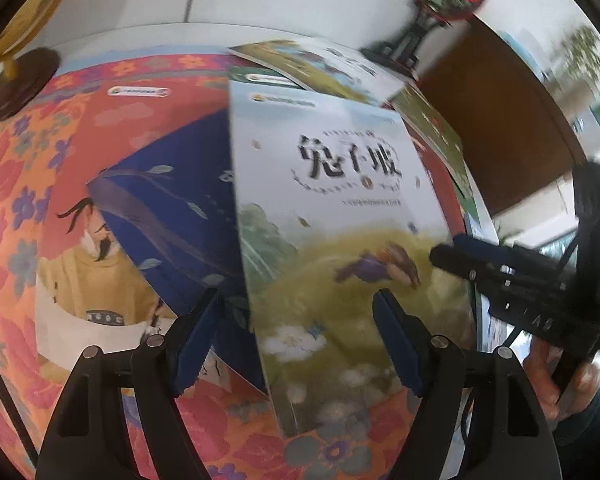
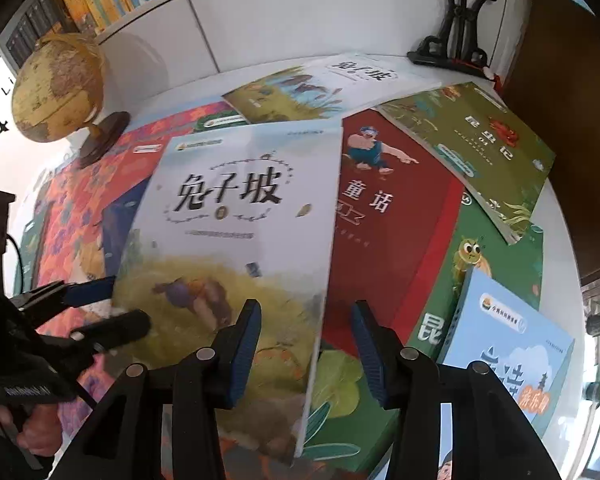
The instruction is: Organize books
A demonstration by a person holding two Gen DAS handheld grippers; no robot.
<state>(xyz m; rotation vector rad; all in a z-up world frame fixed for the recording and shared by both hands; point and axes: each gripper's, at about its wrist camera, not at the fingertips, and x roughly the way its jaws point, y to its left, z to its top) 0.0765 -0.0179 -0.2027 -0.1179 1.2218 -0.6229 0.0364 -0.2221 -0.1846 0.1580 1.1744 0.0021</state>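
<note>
A pale book with black Chinese title and a meadow picture (image 2: 236,240) lies on top of several spread books; it also shows in the left wrist view (image 1: 340,232). My left gripper (image 1: 296,340) is open, its fingers straddling this book's left edge. In the right wrist view the left gripper (image 2: 112,304) sits at the book's left edge. My right gripper (image 2: 306,348) is open over the book's right edge; in the left view its fingertips (image 1: 444,256) touch that edge. Under it lie a floral orange book (image 1: 80,152), a red book (image 2: 384,216) and green books (image 2: 472,148).
A globe (image 2: 56,92) stands at the table's back left. A dark fan stand (image 2: 460,28) is at the back right by a white cabinet wall (image 2: 280,16). A light blue book (image 2: 508,352) lies at the front right. A brown panel (image 2: 572,120) is to the right.
</note>
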